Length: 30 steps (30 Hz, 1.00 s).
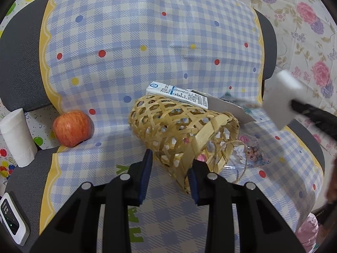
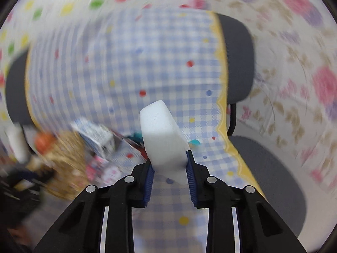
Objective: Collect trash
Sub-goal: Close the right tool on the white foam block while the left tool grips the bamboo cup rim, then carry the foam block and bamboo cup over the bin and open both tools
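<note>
- The left gripper [image 1: 169, 176] sits nearest the left wrist camera, its blue-padded fingers [image 1: 145, 177] closed on the flat rim band of a woven bamboo basket [image 1: 181, 132], one pad outside and one inside the rim.
- The basket lies tipped on its side on a blue-and-white checked cloth [image 1: 137, 48], its mouth turned toward the camera and to the right.
- Just beyond the mouth, a clear printed wrapper with a cartoon figure [image 1: 250, 150] lies flat on the cloth.
- Behind the basket and touching it, a small milk carton [image 1: 179, 96] lies on its side, with a grey card [image 1: 227, 108] jutting out next to it.
- To the left of the basket, well apart, a red apple [image 1: 72, 127] rests at the cloth's edge; further left a white paper roll [image 1: 18, 137] stands upright.
- In the right wrist view the right gripper [image 2: 169, 169] is clamped on a white foam block [image 2: 162, 132], the block's lower end pinched between both pads and the rest sticking up and forward.
- From the left view that block [image 1: 283, 99] is held above the cloth's right edge, clear of the surface.
- The rest of the right view is blurred; the basket [image 2: 63, 158] and carton [image 2: 94, 137] show low on its left.
</note>
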### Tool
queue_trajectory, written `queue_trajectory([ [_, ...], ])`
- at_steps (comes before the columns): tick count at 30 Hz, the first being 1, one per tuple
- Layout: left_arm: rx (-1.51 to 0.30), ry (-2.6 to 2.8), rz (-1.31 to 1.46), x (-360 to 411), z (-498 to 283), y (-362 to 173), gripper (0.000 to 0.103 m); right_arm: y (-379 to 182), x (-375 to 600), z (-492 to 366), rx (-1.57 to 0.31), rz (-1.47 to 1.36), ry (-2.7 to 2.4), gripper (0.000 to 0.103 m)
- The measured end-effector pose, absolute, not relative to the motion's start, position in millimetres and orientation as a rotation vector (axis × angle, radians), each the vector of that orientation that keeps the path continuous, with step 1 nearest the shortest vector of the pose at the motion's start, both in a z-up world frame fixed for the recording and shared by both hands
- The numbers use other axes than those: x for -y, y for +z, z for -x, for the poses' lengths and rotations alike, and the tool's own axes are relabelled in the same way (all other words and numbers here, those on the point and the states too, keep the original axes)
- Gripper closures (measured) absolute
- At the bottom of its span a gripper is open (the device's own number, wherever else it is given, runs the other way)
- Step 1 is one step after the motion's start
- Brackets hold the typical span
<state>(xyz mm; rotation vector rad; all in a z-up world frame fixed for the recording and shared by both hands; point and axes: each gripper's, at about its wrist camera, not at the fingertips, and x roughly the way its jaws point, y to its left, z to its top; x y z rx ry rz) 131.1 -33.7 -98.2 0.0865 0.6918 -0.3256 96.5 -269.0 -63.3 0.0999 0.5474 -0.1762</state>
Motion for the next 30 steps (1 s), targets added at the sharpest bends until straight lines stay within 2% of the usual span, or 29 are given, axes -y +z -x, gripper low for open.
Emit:
queue_trajectory([
  [1,-0.697,-0.323,-0.089,34.0,-131.5,-98.1,0.08,-58.8,274.8,-87.0,-0.533,-0.143,-0.168,0.074],
  [3,-0.709,-0.31,-0.09,33.5,-131.7,-96.7,0.084,-53.0,279.5,-72.9,-0.518,-0.181,-0.157,0.074],
  [6,-0.694,-0.289,-0.094,30.6,-126.7,-91.5,0.1,-47.7,283.2,-53.8,-0.51,-0.202,-0.154,0.074],
  [19,-0.554,-0.345,-0.002,29.6,-64.2,-45.9,0.101,-53.7,272.9,-14.5,-0.511,-0.249,-0.112,0.073],
  [30,-0.55,-0.512,-0.03,77.1,-15.8,-46.5,0.101,-45.4,289.9,56.4,-0.466,-0.287,-0.181,0.073],
])
